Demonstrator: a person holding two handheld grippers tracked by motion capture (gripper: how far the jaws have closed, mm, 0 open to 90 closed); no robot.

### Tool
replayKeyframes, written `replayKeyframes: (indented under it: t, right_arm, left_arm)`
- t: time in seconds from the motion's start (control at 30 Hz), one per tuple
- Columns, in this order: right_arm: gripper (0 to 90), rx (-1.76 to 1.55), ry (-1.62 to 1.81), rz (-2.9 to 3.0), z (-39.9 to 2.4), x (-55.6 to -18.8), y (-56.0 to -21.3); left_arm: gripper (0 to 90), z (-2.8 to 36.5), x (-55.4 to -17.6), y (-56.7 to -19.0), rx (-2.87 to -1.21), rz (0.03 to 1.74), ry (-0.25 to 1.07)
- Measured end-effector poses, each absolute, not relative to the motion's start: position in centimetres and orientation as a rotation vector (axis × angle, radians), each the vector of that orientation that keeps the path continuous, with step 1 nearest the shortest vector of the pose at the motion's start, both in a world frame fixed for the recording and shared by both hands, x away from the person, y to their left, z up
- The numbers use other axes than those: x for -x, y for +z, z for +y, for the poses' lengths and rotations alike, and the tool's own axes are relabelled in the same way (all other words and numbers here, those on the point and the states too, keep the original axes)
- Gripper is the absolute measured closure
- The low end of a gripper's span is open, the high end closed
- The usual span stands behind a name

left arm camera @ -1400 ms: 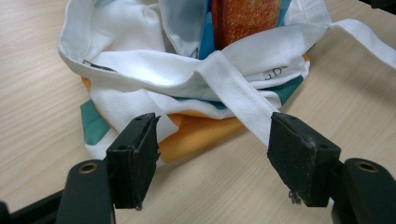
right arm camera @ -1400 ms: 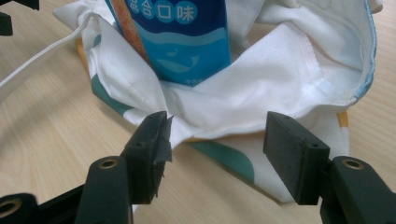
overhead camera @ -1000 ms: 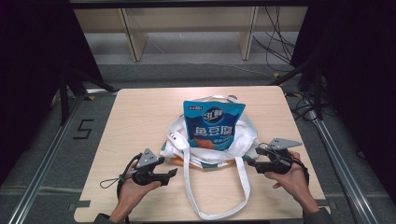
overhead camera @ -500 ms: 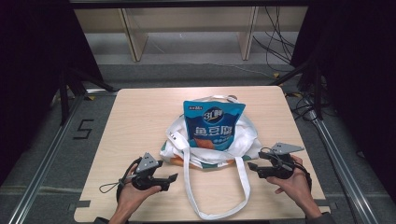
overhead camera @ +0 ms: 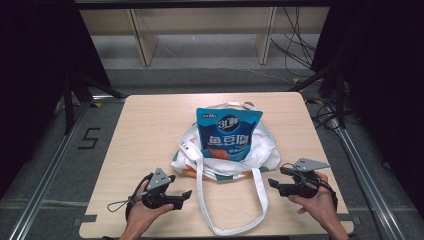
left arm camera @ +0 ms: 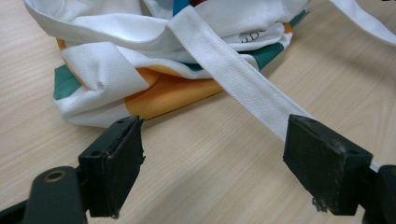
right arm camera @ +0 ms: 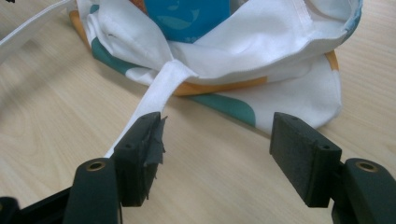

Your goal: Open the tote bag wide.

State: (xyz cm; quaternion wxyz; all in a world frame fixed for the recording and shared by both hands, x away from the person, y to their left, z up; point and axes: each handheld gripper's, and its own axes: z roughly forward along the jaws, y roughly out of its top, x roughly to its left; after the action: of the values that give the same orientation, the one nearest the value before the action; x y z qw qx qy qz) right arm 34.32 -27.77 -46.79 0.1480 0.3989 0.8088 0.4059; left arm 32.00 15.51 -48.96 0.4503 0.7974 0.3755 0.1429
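A white tote bag (overhead camera: 262, 152) with orange and teal patches lies in the middle of the table, and a blue snack bag (overhead camera: 229, 132) stands in its mouth. The bag's long strap (overhead camera: 260, 200) loops toward the near edge. My left gripper (overhead camera: 182, 197) rests at the near left and points at the bag (left arm camera: 102, 70). Its jaws have just been opening and stand open (left arm camera: 212, 163) over bare wood, with the strap (left arm camera: 243, 79) running past the right jaw. My right gripper (overhead camera: 276, 177), at the near right, has also just been opening and is open (right arm camera: 229, 154). The bag (right arm camera: 280, 51) lies beyond it.
The light wooden table (overhead camera: 150, 125) has bare wood to the left, to the right and behind the bag. Dark floor, metal rails and wooden legs surround it. Cables lie at the far right (overhead camera: 330, 115).
Both grippers have drawn back a little from the bag toward the near edge. The bag and the snack bag have stayed put.
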Motion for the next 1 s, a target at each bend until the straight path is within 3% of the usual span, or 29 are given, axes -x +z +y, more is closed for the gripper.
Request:
replayKeyframes:
  t: [1.0]
  right_arm:
    - [31.7, -1.077, 1.065, 2.394, -28.7, -28.0, -49.0]
  left_arm:
    - [19.3, 15.4, -28.2, -49.9, -2.022, 0.913, 0.366]
